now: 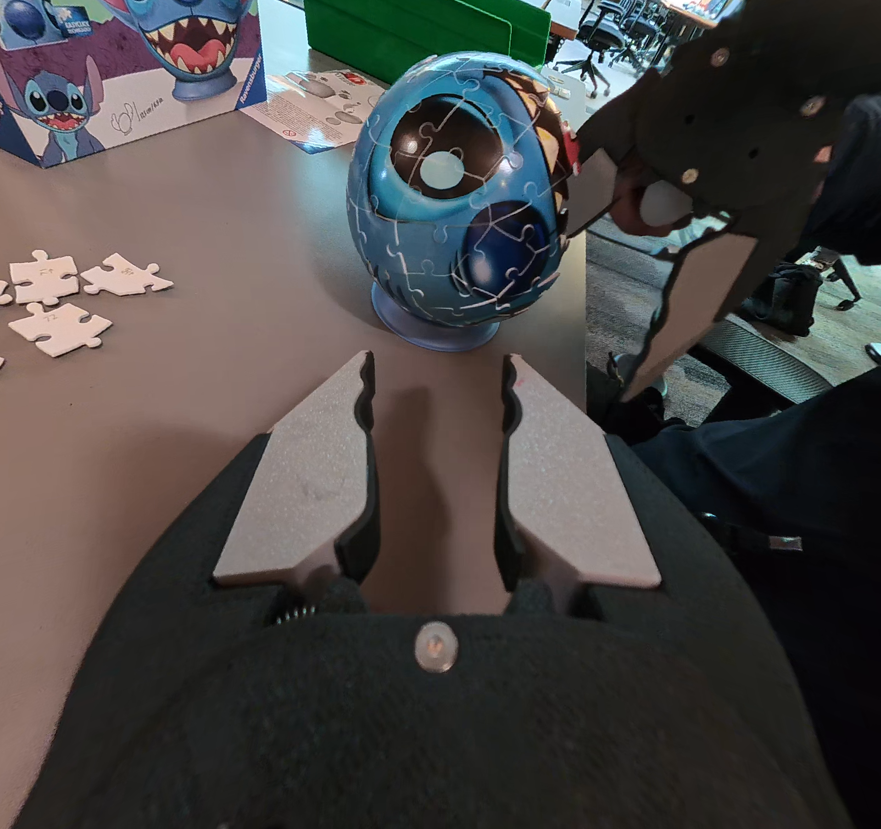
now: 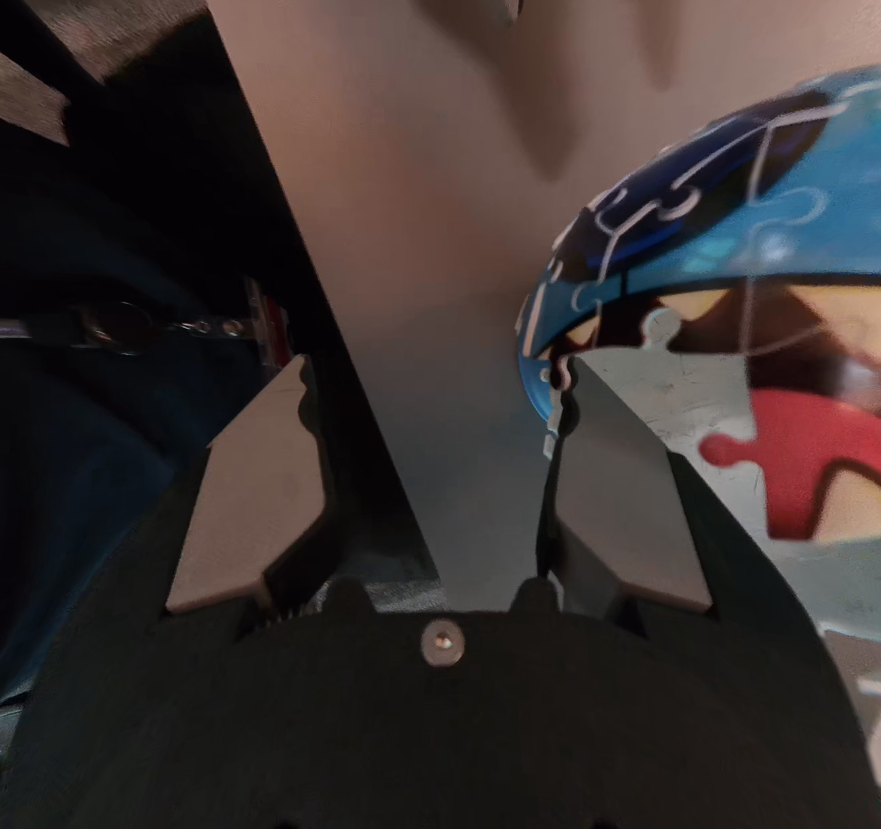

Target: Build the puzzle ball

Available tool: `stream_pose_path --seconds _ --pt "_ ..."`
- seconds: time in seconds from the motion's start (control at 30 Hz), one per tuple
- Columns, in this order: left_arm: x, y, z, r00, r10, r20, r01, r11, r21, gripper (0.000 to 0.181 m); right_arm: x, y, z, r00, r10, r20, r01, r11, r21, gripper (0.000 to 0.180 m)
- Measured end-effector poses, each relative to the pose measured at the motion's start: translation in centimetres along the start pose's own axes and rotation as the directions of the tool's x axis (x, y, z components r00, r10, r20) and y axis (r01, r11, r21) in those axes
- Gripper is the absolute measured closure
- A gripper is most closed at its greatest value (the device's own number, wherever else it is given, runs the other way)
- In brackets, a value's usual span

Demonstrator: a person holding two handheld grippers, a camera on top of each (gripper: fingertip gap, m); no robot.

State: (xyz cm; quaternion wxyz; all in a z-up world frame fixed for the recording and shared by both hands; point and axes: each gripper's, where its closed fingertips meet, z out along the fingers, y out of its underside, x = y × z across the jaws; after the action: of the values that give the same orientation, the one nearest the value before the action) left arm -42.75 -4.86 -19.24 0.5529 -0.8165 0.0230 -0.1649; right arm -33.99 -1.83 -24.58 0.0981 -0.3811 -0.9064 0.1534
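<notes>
On the table (image 1: pixel 190 424) we see the puzzle ball (image 1: pixel 453 195) upright on its blue stand (image 1: pixel 429 324): a light, hollow shell, likely fragile at its unfinished edge. Right tongs (image 2: pixel 438 367) gape, one finger touching that edge; left tongs (image 1: pixel 438 362) released. We'd steady its closed side.

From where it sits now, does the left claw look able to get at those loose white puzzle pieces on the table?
Probably yes. The left claw is open and empty, and the white pieces lie on bare table to its left, with nothing between them. The puzzle ball stands off to the other side.
</notes>
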Motion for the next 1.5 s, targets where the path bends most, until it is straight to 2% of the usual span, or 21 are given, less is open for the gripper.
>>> stream_pose_path --seconds 0.07,0.17,0.3,0.37,0.43,0.6,0.77,0.87,1.0,1.1,1.2,1.33,1.5 --pt "0.0 -0.1 -0.1 1.000 -0.004 -0.005 0.004 1.000 0.006 0.129 -0.7 -0.6 -1.1 1.000 0.013 0.017 -0.014 0.999 0.046 0.083" --pt "0.0 -0.2 -0.3 1.000 -0.015 -0.015 0.015 1.000 0.022 0.129 -1.2 -1.0 -3.9 0.999 0.019 -0.034 -0.014 0.989 0.144 0.085" --pt "0.1 -0.4 -0.6 0.999 -0.032 -0.032 0.033 0.999 0.038 0.128 -0.5 -1.4 -10.7 0.984 0.062 -0.166 0.014 0.908 0.419 0.100" --pt "0.2 -0.2 -0.6 0.999 -0.037 -0.035 0.038 0.999 0.031 0.126 1.1 0.1 -13.3 0.970 0.128 -0.209 0.001 0.851 0.525 0.109" --pt "0.5 0.0 -0.4 0.999 -0.026 -0.038 0.027 1.000 0.013 0.123 3.2 2.6 -14.1 0.958 0.208 -0.197 -0.056 0.812 0.581 0.103" --pt "0.4 0.4 -0.2 1.000 -0.006 -0.001 0.006 1.000 -0.011 0.121 7.5 7.3 -12.8 0.954 0.283 -0.097 -0.145 0.721 0.677 0.103" --pt "-0.3 -0.2 -0.4 0.997 -0.066 0.040 0.065 0.997 0.038 0.122 12.0 8.6 -9.7 0.959 0.281 -0.039 -0.176 0.698 0.694 0.101" --pt "-0.7 -0.2 -0.2 0.991 -0.120 0.058 0.117 0.992 0.049 0.122 12.9 7.6 -7.9 0.977 0.210 0.036 -0.179 0.713 0.678 0.095" --pt "-0.9 0.2 0.2 0.987 -0.134 0.094 0.132 0.991 0.021 0.119 10.1 6.2 -6.5 0.980 -0.064 0.187 -0.077 0.747 0.660 0.098" --pt "-1.0 0.8 0.3 0.985 -0.108 0.137 0.111 0.994 -0.015 0.118 9.9 6.1 -5.6 0.968 -0.158 0.193 0.000 0.775 0.632 0.097" --pt "-1.9 0.9 0.2 0.977 -0.065 0.205 0.075 0.996 -0.042 0.118 10.5 5.5 -5.7 0.965 -0.197 0.173 0.040 0.763 0.645 0.101" --pt "-3.3 0.5 -0.7 0.956 -0.064 0.287 0.089 0.993 -0.076 0.118 12.4 4.8 -6.3 0.978 -0.178 0.113 0.062 0.754 0.653 0.102" --pt "-3.6 0.6 -4.1 0.930 -0.088 0.356 0.109 0.993 -0.041 0.118 15.6 4.1 -6.3 0.997 -0.075 0.015 0.047 0.756 0.653 0.111"
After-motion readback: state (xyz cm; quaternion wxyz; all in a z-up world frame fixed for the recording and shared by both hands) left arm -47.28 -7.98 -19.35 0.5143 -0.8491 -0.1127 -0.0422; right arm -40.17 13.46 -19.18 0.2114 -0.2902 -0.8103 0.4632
